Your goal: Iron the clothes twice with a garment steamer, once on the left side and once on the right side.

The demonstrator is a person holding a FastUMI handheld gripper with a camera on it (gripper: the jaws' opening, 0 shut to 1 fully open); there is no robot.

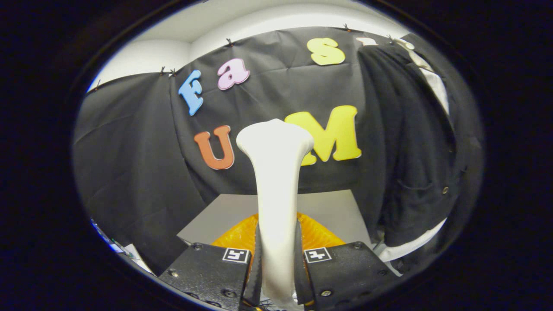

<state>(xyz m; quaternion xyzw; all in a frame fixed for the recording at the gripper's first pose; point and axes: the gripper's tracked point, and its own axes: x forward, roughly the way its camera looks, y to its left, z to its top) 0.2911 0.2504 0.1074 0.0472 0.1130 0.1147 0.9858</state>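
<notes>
Your gripper (pixel 276 263) clamps the white garment steamer (pixel 275 172) upright between both fingers, above the bench's (pixel 328 207) near edge; the dark jacket (pixel 410 151) hangs off its right edge.

Black screwed claw (pixel 277 259), square markers

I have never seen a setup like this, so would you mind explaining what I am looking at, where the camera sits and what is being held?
The camera rides on a handheld gripper that a person carries; it looks forward along the two black jaws, hence the round, bent picture. The jaws are closed on the white handle of a garment steamer, which stands up between them with its wide head on top. Beyond the jaws lies a grey table with an orange ribbed object on it, partly hidden, so I cannot say what it is. To the right of the steamer hangs a dark jacket over a white garment, the clothes to be steamed. The steamer head is apart from the jacket.
</notes>
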